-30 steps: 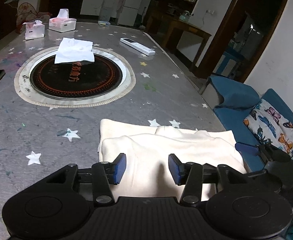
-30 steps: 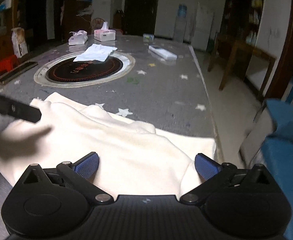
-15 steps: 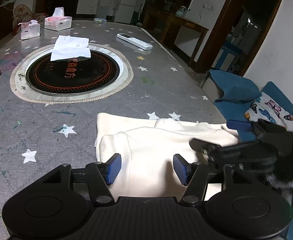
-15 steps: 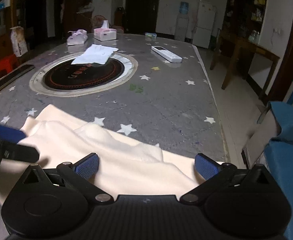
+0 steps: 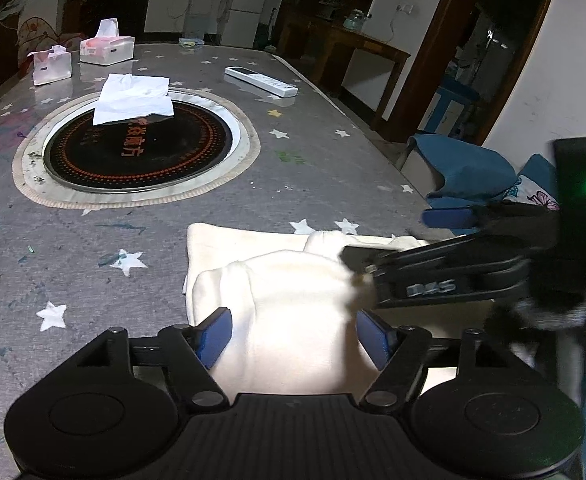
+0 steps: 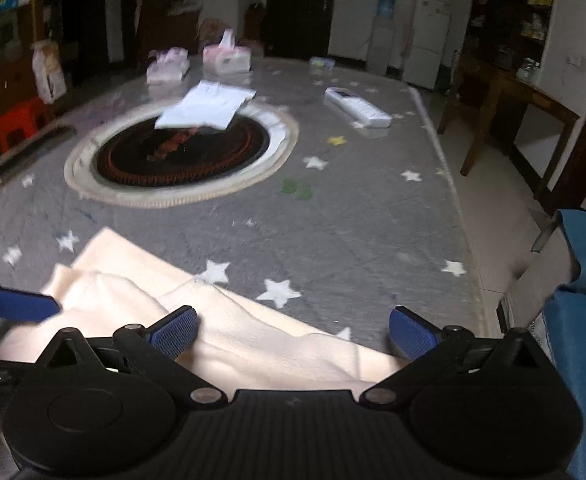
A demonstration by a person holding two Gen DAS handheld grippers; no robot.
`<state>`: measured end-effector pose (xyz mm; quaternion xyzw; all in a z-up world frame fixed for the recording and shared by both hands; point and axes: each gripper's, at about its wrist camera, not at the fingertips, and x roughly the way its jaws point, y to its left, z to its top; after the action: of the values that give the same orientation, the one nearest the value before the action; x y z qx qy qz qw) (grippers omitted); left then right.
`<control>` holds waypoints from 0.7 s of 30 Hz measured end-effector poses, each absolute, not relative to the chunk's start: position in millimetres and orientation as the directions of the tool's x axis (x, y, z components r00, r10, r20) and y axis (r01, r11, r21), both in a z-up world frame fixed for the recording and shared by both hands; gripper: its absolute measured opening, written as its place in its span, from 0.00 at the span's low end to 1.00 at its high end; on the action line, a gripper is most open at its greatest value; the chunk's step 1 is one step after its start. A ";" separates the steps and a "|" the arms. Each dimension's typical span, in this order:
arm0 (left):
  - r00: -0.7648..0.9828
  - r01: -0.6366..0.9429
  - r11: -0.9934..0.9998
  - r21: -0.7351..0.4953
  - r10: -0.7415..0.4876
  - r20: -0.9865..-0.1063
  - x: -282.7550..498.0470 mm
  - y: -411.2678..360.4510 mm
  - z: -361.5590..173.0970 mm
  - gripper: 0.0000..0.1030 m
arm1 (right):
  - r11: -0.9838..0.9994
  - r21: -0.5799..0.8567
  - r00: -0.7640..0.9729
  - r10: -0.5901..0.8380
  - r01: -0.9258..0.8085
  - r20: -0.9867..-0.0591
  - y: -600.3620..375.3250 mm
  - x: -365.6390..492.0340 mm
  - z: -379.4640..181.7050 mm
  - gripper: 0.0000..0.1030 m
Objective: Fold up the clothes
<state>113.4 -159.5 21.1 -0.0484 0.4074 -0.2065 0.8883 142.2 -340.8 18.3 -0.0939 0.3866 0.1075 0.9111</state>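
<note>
**Cream garment folded at the near table edge, both grippers above it**

A cream garment (image 5: 277,280) lies folded on a grey, star-printed table (image 5: 325,152), close to the near edge and near the table's right-hand edge. Beyond that right edge the floor drops away towards a blue cushioned seat (image 5: 465,172). Past the garment the tabletop is bare as far as a round black hotplate (image 5: 141,148) set in the middle, with a white folded cloth (image 5: 133,98) lying partly on its far rim. A white remote control (image 5: 261,80) and two tissue packs (image 5: 107,48) sit farther back, well apart from the garment.

The left gripper (image 5: 293,338) hangs over the garment's near fold. Its jaws are opening; cloth shows between the blue pads (image 5: 215,336), which do not press on it. The right gripper (image 6: 293,330) has its jaws wide apart above the garment's right portion, holding nothing.

Compared with a second ago, the left jaws stand wider, and the right gripper has crossed in from the right, so that in the left view it now covers the garment's right end. In the right view, less of the garment is visible and more bare table.
</note>
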 end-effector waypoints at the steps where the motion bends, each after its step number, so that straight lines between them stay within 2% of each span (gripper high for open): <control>1: 0.583 0.328 0.910 -0.255 -0.407 -0.703 113.4 -159.4 21.1 0.72 | 0.959 -0.096 0.678 0.116 -0.266 -0.726 -338.8 145.0 15.5 1.00; 7: 0.583 0.337 0.908 -0.249 -0.410 -0.701 112.8 -160.7 20.4 0.75 | 0.967 -0.096 0.692 0.098 -0.237 -0.715 -345.0 151.1 20.9 1.00; 15: 0.596 0.354 0.909 -0.222 -0.402 -0.695 108.4 -165.4 20.2 0.87 | 0.974 -0.131 0.725 0.045 -0.184 -0.688 -379.4 120.9 37.1 1.00; 21: 0.605 0.380 0.908 -0.179 -0.390 -0.694 102.3 -173.1 16.4 0.94 | 0.974 -0.178 0.704 -0.026 -0.143 -0.710 -394.6 110.8 16.4 1.00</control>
<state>102.3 -173.1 16.4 -0.0067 0.3890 -0.2148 0.8958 110.8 -394.6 16.4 -0.1103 0.3833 0.0318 0.9164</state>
